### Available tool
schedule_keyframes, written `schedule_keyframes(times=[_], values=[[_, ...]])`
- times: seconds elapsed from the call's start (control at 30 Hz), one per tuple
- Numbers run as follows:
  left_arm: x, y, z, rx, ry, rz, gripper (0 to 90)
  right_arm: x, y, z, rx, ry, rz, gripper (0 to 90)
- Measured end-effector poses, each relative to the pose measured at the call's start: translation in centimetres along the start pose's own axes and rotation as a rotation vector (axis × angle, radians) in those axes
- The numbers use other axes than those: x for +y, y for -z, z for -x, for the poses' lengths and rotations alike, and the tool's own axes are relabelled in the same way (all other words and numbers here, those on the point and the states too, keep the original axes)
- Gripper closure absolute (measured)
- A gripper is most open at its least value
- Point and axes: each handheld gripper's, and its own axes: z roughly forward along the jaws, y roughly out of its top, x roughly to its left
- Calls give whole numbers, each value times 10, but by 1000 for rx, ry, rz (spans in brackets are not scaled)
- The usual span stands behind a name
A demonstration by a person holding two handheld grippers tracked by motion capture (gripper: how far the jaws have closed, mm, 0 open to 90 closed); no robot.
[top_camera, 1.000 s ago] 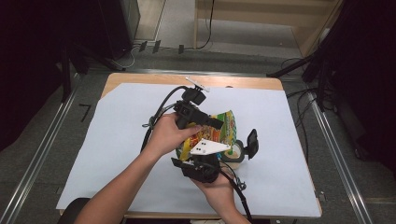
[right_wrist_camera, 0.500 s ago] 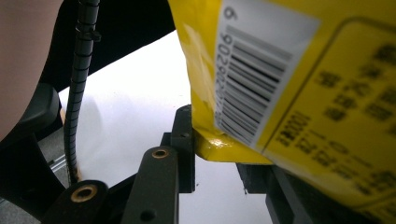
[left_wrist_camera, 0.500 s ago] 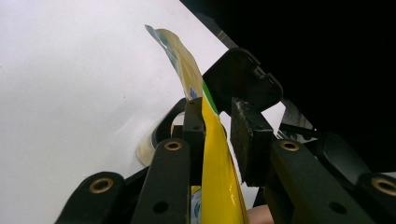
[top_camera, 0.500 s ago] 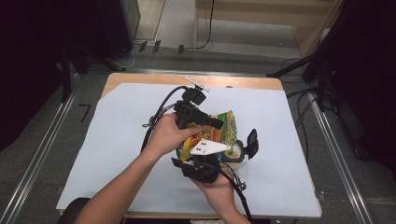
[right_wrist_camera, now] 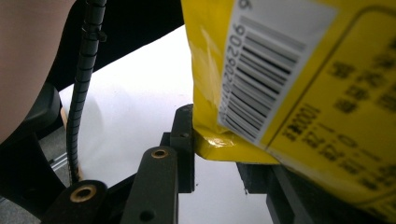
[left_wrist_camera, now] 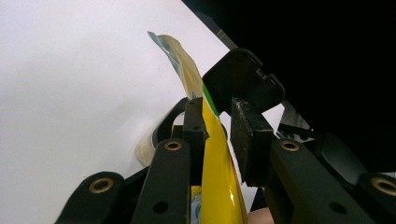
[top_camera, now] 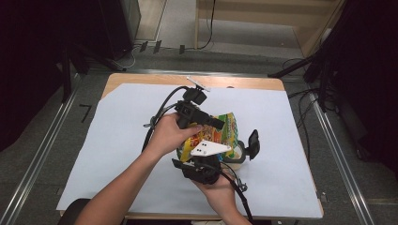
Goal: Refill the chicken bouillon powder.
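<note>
A yellow and green snack bag (top_camera: pixel 224 129) is held upright above the white sheet (top_camera: pixel 131 122) between my two grippers. My left gripper (top_camera: pixel 213 123) reaches in from the left. In the left gripper view the bag's thin edge (left_wrist_camera: pixel 217 158) runs between its pads, and the gripper (left_wrist_camera: pixel 218 116) is shut on it. From the near side my right gripper (right_wrist_camera: pixel 217 149) is shut on the bag's lower corner (right_wrist_camera: pixel 219 140), below a barcode label (right_wrist_camera: pixel 261 79). Its right jaw is hidden under the bag. The gripper's white plate (top_camera: pixel 210 149) covers its jaws in the high view.
A small round container (top_camera: pixel 238 153) with its black flip lid (top_camera: pixel 253 143) standing open sits on the sheet just right of the bag; the lid (left_wrist_camera: pixel 243 81) rises behind the left jaws. Cables trail from both grippers. The wooden table edge (top_camera: pixel 244 82) runs along the far side.
</note>
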Motion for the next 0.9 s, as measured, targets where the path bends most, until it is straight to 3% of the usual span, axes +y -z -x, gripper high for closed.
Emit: schedule_keyframes(times=[0.33, 0.57, 0.9], values=[[0, 0, 1, -5, 2, -7, 775, 0, 0, -1, -10, 7, -5, 720], [0, 0, 6, 5, -14, -10, 777, -2, -1, 4, -2, -26, -7, 733], [6, -3, -2, 2, 8, -47, 811, 1, -2, 3, -3, -17, -8, 727]])
